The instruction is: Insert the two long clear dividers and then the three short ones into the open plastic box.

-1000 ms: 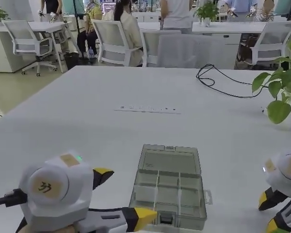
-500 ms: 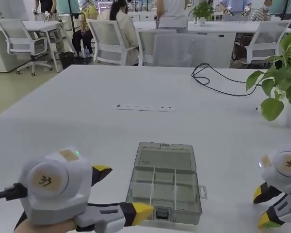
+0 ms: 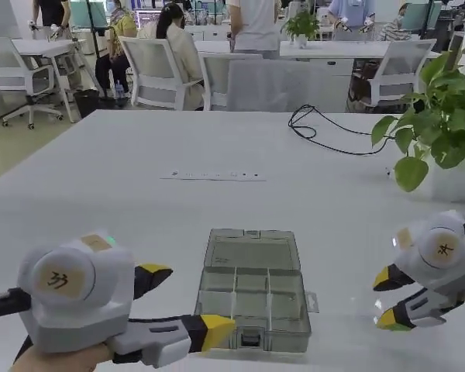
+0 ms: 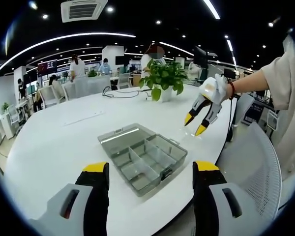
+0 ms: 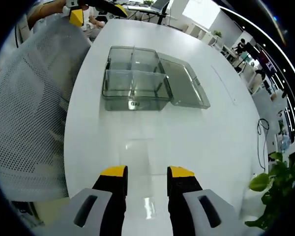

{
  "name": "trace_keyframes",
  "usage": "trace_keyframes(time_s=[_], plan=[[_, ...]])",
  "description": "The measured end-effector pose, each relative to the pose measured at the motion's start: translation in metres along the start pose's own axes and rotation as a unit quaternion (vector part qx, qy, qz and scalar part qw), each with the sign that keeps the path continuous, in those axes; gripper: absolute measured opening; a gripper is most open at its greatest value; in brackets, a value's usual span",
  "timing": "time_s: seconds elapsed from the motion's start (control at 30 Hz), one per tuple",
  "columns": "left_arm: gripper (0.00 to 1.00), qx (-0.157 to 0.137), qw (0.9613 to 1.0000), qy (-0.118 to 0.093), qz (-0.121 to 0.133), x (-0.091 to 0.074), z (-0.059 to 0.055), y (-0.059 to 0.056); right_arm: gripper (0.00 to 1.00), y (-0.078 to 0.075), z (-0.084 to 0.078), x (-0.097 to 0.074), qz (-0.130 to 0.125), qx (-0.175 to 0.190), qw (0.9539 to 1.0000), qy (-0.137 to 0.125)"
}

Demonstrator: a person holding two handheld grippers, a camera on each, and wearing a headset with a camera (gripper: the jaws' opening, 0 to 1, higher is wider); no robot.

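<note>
My left claw [image 3: 187, 302] hangs wide and empty over the near edge of the worktop [image 3: 101, 194], its lower yellow tip just beside the front left corner of the clear plastic box [image 3: 287, 337]. My right claw [image 3: 385, 299] is off toward the right edge, well apart from the box, with its jaws moderately apart and nothing between them. The box sits near the middle of the near edge, with its lid [image 3: 252, 252] laid flat toward the far edge and its latch facing me. Clear dividers [image 3: 252, 293] stand in the tray and split it into compartments. In the left gripper view my left claw [image 4: 151, 169] frames the box [image 4: 155, 178], and the right claw [image 4: 194, 125] hovers beyond it. In the right gripper view my right claw [image 5: 146, 172] points over bare worktop toward the box [image 5: 132, 101].
</note>
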State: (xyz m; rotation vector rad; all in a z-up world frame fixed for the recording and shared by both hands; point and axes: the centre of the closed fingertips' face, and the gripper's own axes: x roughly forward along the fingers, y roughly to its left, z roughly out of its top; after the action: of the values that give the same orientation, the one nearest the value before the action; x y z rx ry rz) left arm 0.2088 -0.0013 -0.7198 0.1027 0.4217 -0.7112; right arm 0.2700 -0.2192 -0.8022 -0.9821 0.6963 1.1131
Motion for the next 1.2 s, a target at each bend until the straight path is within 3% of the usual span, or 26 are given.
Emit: trace_keyframes(time_s=[0.17,0.3,0.47,0.93,1.2], plan=[[0.64,-0.005,0.9999,-0.008,-0.012,0.002,0.006,-0.005,0.32,-0.002,0.029,-0.009,-0.025,-0.012,0.9991,-0.033],[0.60,-0.027,0.9990,-0.025,-0.025,0.003,0.012,-0.009,0.32,-0.002,0.054,-0.015,-0.045,-0.022,0.9969,-0.061],[0.53,-0.045,0.9978,-0.028,-0.040,0.005,0.014,-0.014,0.32,0.000,0.082,-0.020,-0.071,-0.037,0.9930,-0.087],[0.37,-0.086,0.9917,-0.047,-0.083,0.010,0.021,-0.026,0.32,0.020,0.147,-0.027,-0.080,-0.064,0.9841,-0.145],[0.26,-0.111,0.9869,-0.058,-0.101,0.009,0.023,-0.027,0.32,0.030,0.170,-0.027,-0.079,-0.076,0.9801,-0.165]])
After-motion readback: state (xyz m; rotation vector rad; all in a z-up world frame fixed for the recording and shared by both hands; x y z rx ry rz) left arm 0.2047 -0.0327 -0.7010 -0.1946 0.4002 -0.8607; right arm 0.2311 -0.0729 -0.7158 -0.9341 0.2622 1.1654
